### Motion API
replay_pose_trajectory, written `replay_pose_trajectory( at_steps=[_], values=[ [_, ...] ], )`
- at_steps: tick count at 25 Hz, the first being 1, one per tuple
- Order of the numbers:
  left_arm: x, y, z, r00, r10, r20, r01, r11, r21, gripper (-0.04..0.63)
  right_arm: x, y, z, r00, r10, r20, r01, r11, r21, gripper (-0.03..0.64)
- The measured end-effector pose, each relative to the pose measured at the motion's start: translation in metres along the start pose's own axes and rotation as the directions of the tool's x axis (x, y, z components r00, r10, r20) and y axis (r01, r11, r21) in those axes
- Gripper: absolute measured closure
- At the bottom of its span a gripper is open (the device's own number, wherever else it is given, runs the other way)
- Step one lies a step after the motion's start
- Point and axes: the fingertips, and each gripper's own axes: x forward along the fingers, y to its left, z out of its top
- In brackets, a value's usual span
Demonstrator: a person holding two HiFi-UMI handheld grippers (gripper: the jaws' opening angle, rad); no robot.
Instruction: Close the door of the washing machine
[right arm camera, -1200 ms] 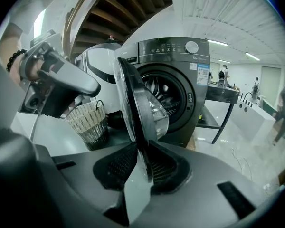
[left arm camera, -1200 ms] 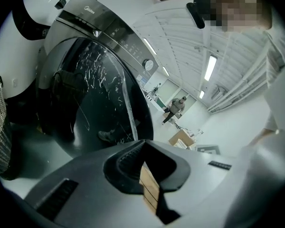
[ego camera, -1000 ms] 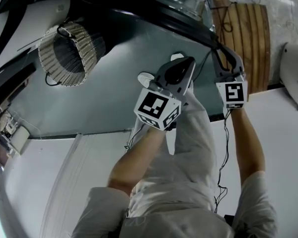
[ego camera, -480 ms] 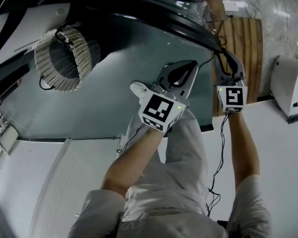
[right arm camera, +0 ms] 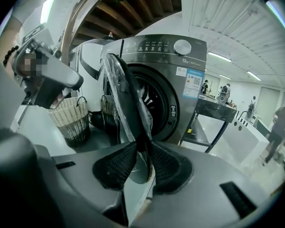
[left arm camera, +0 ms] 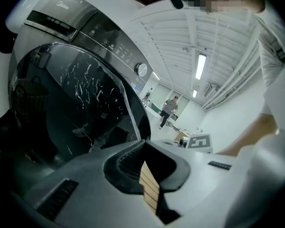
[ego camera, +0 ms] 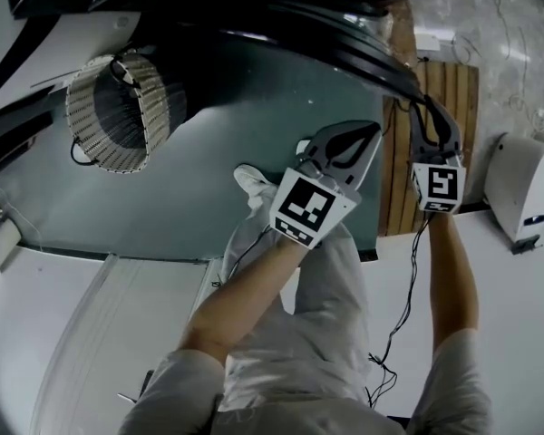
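**Right gripper pinching door edge; left gripper shut, empty**

Right gripper (right arm camera: pixel 143 145): the jaws have just been opening a little. The rim of the door (right arm camera: pixel 124 94) is sitting between them, and both pads are touching it at their tips. How hard they are pressing is not clear from this angle. A marker cube (ego camera: pixel 440 187) is riding on the back of this gripper, with a bare forearm behind it.

Left gripper (left arm camera: pixel 143 145): the jaws are pressing together with nothing between them. It is riding just left of the right gripper and pointing the same way. The door's dark glass is filling the space ahead and left of its tips.

The door is standing wide open, edge-on, running straight ahead and up from the right gripper's jaws.

Just past the door and right of the jaw line, the washing machine (right arm camera: pixel 190 122) is facing the right gripper. Its drum opening (right arm camera: pixel 154 103) is gaping and uncovered. The control knob (right arm camera: pixel 182 47) is sitting along the top panel.

Left of the door and further out, a woven basket (right arm camera: pixel 72 118) is standing on the floor.

A wooden slatted panel (ego camera: pixel 453 98) is lying on the floor below and beyond the right gripper.

Right of the machine, a metal stand (right arm camera: pixel 213 110) is standing close beside it.

Furthest out, on the right gripper's right, a person (right arm camera: pixel 280 122) is standing in the hall.
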Motion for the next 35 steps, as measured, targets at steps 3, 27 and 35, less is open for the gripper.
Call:
replay_pose_trajectory(
  at_steps=[3, 27, 35],
  values=[
    [0.004, 0.006, 0.004, 1.0, 0.009, 0.005, -0.009, 1.0, 0.007, 0.594, 0.005, -0.008, 0.003, 1.0, 0.006, 0.002, -0.006, 1.0, -0.023, 0.522],
    [0.039, 0.045, 0.059, 0.998, -0.009, 0.065, 0.0, 0.99, 0.142, 0.594, 0.065, -0.08, 0.04, 0.995, -0.093, 0.028, 0.094, 0.994, -0.056, 0.523],
    [0.041, 0.035, 0.069, 0.996, -0.04, 0.083, 0.028, 0.99, 0.141, 0.594, 0.081, -0.095, 0.051, 0.993, -0.116, 0.033, 0.118, 0.992, -0.047, 0.527]
  ],
)
